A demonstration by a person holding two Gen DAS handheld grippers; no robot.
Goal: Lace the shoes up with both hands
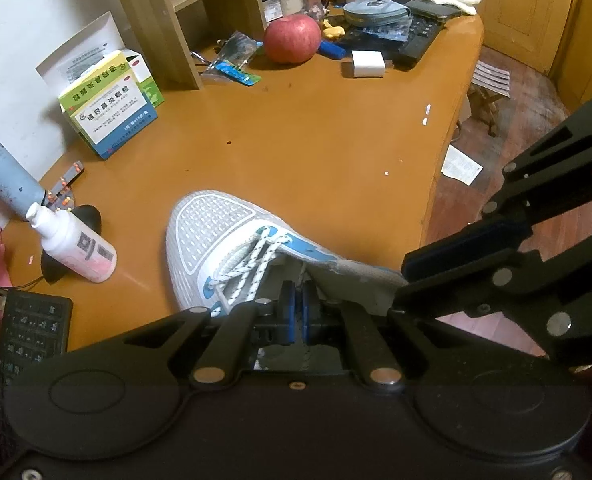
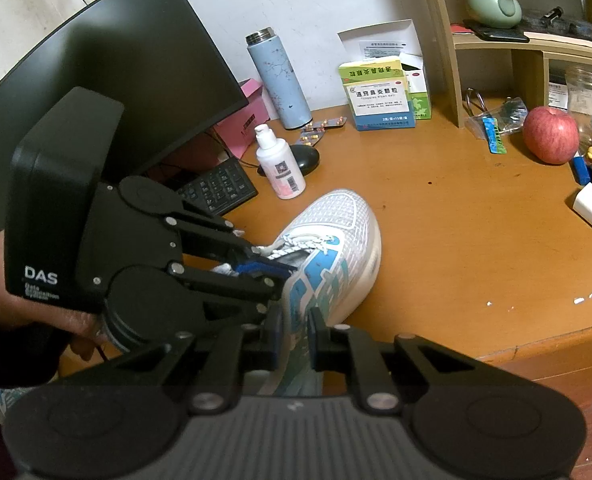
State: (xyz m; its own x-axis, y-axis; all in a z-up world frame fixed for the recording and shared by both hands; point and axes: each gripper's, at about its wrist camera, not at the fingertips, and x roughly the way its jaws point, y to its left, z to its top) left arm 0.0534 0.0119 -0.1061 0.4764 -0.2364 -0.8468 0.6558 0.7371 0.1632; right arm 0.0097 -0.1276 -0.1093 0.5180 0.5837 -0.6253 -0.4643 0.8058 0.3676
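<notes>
Shoe (image 1: 211, 240) sat at bench (image 1: 336, 152) near edge; left gripper (image 1: 296, 312) pinched lace (image 1: 255, 260), right gripper (image 2: 296, 336) clamped shoe's side; heel hidden.

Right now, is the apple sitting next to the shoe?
No, the apple sits far back by the wooden shelf, well apart from the shoe.

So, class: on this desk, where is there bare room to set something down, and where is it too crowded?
The widest bare patch of desk lies between the shoe, the apple and the white charger, running to the curved front edge. Crowded: the back corner around the medicine boxes, flask, pill strips and white bottle, and beyond the apple.
</notes>
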